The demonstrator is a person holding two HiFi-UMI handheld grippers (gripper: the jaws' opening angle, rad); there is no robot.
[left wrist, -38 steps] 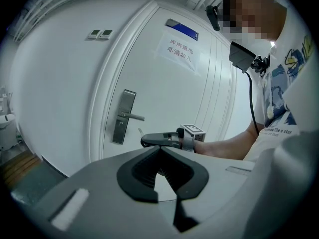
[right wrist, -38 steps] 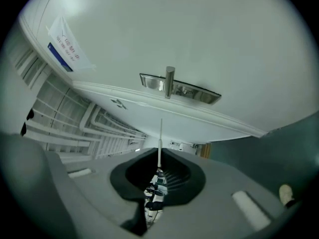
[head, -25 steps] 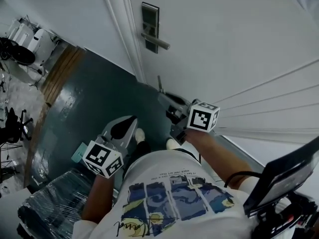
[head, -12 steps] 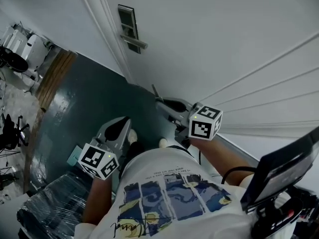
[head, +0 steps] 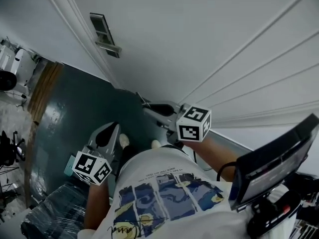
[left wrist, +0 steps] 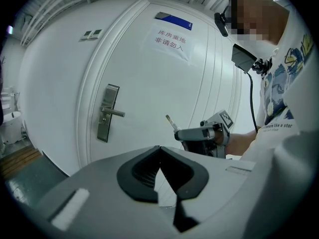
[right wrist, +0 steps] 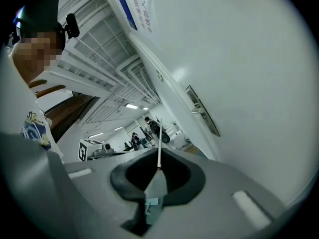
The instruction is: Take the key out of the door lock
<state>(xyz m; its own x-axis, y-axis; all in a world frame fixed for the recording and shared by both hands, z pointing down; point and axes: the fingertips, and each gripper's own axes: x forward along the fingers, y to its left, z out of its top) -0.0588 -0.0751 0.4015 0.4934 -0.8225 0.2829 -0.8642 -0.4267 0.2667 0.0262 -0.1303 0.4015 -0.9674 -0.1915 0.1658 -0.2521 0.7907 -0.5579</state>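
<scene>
**Right gripper view.** The jaws of the right gripper [right wrist: 158, 166] are pressed together on the key [right wrist: 159, 143]. Its thin blade stands straight out beyond the jaw tips into open air. The lock plate [right wrist: 202, 108] sits on the door [right wrist: 259, 83] to the right, well apart from the blade.

**Left gripper view.** The jaws of the left gripper [left wrist: 159, 151] are closed tip to tip with nothing between them. Ahead, the right gripper [left wrist: 199, 133] carries the key [left wrist: 171, 122] pointing up and left. It is clear of the lock plate [left wrist: 105, 113] and the lever handle [left wrist: 113, 113].

**Head view.** Over the last second the lock plate [head: 102, 30] has slid toward the upper left of the frame. The right gripper [head: 148, 108] and the key [head: 141, 100] have stayed low, near the person's body. The gap between key and lock has therefore widened. The left gripper [head: 113, 127] hangs low over the dark floor [head: 65, 108].

**Status.** The key is out of the lock and held securely, so the extraction is judged complete. Only the carry-away remains.
</scene>
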